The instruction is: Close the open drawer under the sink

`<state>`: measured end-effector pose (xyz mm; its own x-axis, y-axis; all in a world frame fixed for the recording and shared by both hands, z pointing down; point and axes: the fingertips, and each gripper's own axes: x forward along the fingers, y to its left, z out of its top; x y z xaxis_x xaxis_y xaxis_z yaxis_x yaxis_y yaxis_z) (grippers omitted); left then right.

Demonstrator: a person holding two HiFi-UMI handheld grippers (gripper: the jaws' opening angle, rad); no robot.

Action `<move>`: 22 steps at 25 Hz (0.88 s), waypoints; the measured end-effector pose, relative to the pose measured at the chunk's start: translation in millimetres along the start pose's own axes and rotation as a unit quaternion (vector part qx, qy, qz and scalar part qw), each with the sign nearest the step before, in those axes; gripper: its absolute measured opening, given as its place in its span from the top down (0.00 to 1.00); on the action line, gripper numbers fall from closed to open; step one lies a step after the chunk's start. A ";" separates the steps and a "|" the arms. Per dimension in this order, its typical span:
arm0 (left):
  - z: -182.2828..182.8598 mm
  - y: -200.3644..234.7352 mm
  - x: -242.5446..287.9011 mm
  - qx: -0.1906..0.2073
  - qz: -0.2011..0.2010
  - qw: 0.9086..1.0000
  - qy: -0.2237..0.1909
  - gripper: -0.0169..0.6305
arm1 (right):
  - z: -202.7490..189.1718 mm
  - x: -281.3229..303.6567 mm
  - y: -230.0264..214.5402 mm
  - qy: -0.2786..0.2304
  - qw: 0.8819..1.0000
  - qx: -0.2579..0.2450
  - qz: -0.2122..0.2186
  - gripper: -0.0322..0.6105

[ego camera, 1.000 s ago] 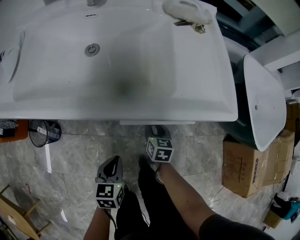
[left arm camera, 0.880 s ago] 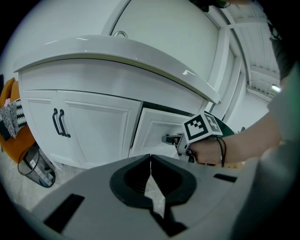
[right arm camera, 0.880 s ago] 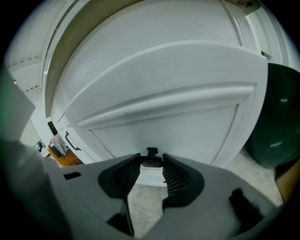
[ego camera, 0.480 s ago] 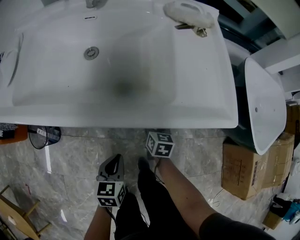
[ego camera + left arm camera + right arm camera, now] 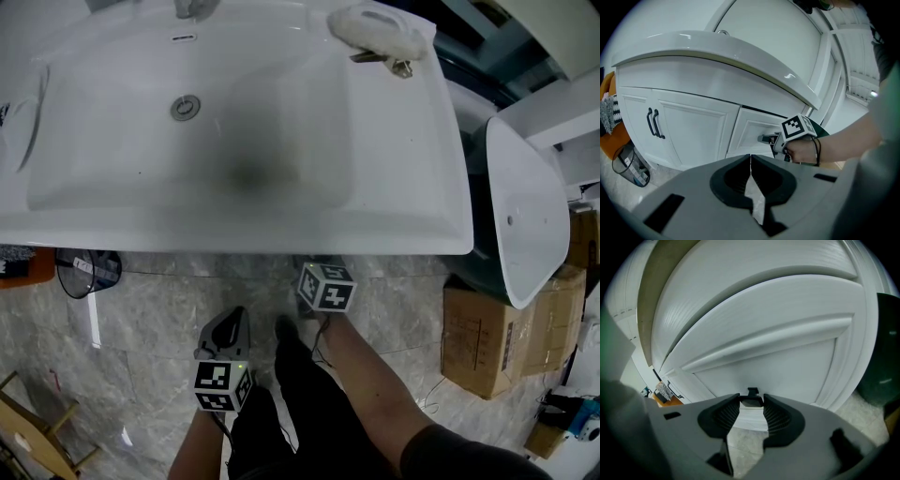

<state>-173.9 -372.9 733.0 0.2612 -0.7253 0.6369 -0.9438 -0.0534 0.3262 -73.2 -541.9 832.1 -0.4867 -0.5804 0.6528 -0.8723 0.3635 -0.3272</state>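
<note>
Left gripper view gives the clearest reading of progress. Under the white ceramic sink (image 5: 717, 47), the white panelled drawer front (image 5: 751, 127) sits almost level with the neighbouring white cabinet doors with black bar handles (image 5: 689, 126). A thin dark seam runs along its top edge, so I cannot tell whether the drawer is fully seated or stands a sliver proud.

The right gripper (image 5: 767, 138) reaches in to the face of the drawer front, held by a hand just behind its marker cube. In the right gripper view its fingers (image 5: 774, 414) stand a little apart, with the small dark drawer handle (image 5: 751, 401) spanning the gap between their tips. They appear to clasp it, and the white panel fills the view close ahead.

The left gripper (image 5: 750, 157) hangs back, well apart from the cabinet. Its fingers are pressed together with nothing between them, so it plays no part in this step.

From the head view, no drawer edge juts out past the sink's front rim, and the right gripper's cube sits just below that rim over the grey marble floor (image 5: 150, 309).

By my judgement the closing is nearly or wholly done. What seems left is at most a last firm press home, then letting go of the handle and drawing the right gripper away.
</note>
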 end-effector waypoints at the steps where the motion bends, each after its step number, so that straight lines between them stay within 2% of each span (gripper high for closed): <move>1: 0.3 -0.1 -2.2 0.000 -0.001 1.000 0.000 0.95 | 0.7 -0.5 0.4 0.001 1.000 -0.003 0.000 0.70; 4: 3.4 -1.4 -12.7 0.002 -0.008 1.000 -0.007 0.95 | 3.3 -6.8 1.6 -0.001 1.000 -0.003 -0.010 0.70; 8: 11.2 -3.9 -34.1 0.005 -0.025 0.999 -0.026 0.95 | -1.5 -25.1 5.2 -0.008 0.999 0.038 -0.021 0.70; 13: 16.6 -3.8 -66.4 0.016 -0.035 0.998 -0.041 0.95 | -7.1 -60.9 21.6 -0.027 0.998 0.049 -0.030 0.70; 22: 14.6 -6.2 -151.6 0.060 -0.054 0.995 -0.060 0.95 | -5.5 -160.7 71.9 -0.077 0.995 0.064 -0.026 0.71</move>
<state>-210.6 -272.7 624.3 0.3432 -0.7878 0.5115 -0.9306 -0.2115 0.2987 -57.4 -418.5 707.4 -0.4340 -0.7039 0.5623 -0.8905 0.2404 -0.3863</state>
